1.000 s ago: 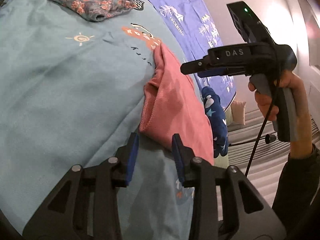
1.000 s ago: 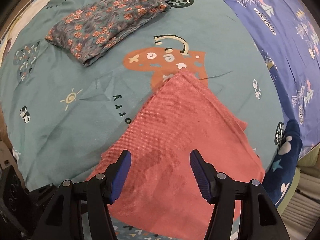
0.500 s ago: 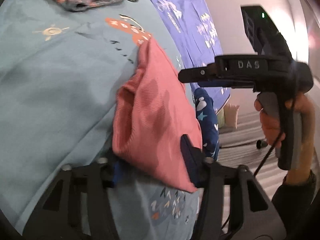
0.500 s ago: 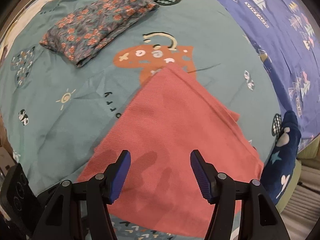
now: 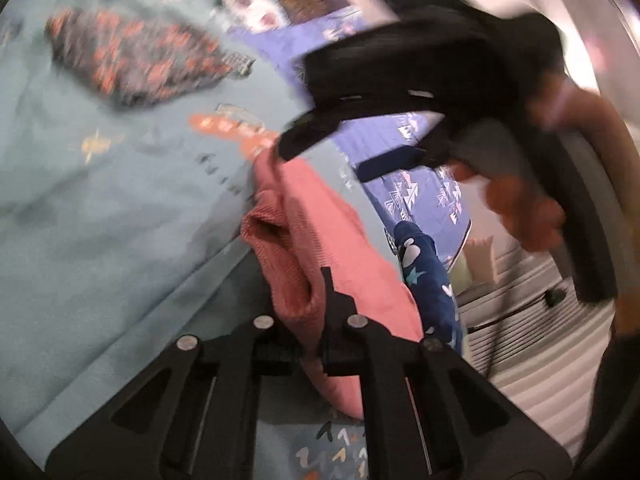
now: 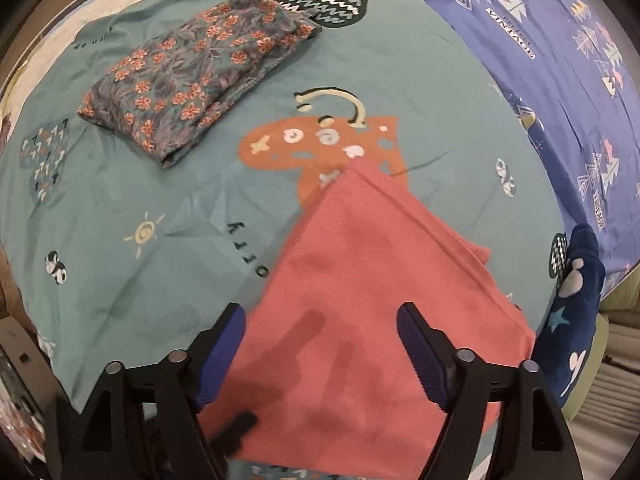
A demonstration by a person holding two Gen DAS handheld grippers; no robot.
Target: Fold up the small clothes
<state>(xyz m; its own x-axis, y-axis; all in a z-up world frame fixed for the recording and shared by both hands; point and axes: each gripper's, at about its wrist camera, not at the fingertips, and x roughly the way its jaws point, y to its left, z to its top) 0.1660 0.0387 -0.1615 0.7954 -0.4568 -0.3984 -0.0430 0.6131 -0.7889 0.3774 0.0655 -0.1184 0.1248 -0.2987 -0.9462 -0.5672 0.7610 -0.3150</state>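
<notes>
A salmon-pink garment point(image 6: 372, 292) lies folded on the teal printed bedspread point(image 6: 168, 208). In the left wrist view my left gripper point(image 5: 310, 308) is shut on the near corner of the pink garment point(image 5: 320, 240) and holds it lifted and bunched. My right gripper point(image 6: 320, 356) is open and empty, hovering over the garment's near part. It also shows, blurred, in the left wrist view point(image 5: 400, 96), up and to the right above the cloth.
A folded floral garment point(image 6: 200, 76) lies at the far left of the bed. A purple printed sheet point(image 6: 560, 60) covers the right side. A navy garment with stars point(image 6: 576, 300) hangs at the bed's right edge, beyond which is floor.
My left gripper has closed on the pink garment's corner and lifted it, bunching the cloth. The right gripper stayed open above the garment and shifted slightly.
</notes>
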